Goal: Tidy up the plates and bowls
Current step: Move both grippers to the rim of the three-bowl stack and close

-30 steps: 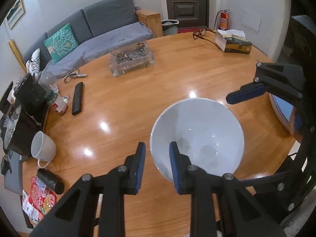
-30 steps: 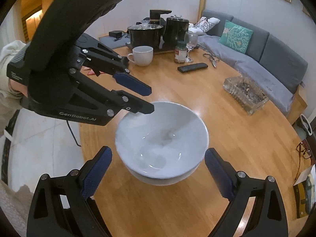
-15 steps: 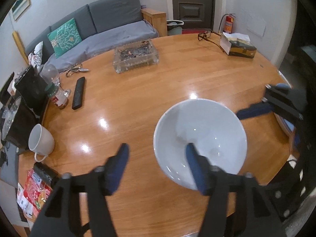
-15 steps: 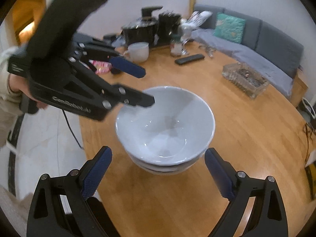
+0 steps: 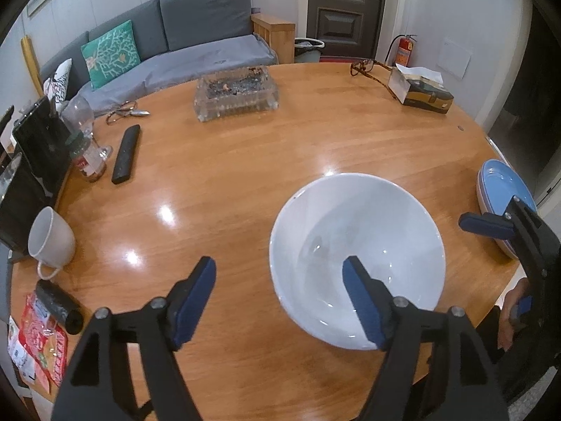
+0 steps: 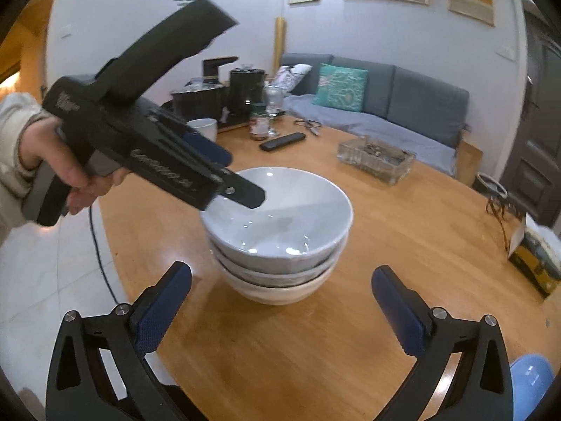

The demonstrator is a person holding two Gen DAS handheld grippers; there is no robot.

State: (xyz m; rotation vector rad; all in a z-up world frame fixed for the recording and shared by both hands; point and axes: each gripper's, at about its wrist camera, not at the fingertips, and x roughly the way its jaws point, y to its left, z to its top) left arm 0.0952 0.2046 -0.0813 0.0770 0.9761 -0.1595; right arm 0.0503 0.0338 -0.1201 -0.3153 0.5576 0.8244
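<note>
Three white bowls (image 6: pixel 277 238) stand nested in a stack on the round wooden table (image 6: pixel 403 231). The left wrist view shows the top bowl (image 5: pixel 357 245) from above. My left gripper (image 5: pixel 280 301) is open and empty; its right finger hangs over the bowl's near rim and its left finger is outside it. It also shows in the right wrist view (image 6: pixel 228 175), above the stack's left rim. My right gripper (image 6: pixel 282 310) is open and empty, a little short of the stack. Blue plates (image 5: pixel 505 193) lie stacked at the table's right edge, by my right gripper's fingertip (image 5: pixel 484 224).
A glass ashtray (image 5: pixel 236 98), a remote (image 5: pixel 125 154), a small jar (image 5: pixel 87 165), a white mug (image 5: pixel 51 242), a tissue box (image 5: pixel 422 89) and eyeglasses (image 5: pixel 364 66) sit on the table. Kettles and a pot (image 6: pixel 217 98) stand at the left. A grey sofa (image 5: pixel 175 42) is behind.
My left gripper let go of the top bowl's rim and opened wide; the bowl now rests in the stack. My right gripper drew back and lowered, staying open.
</note>
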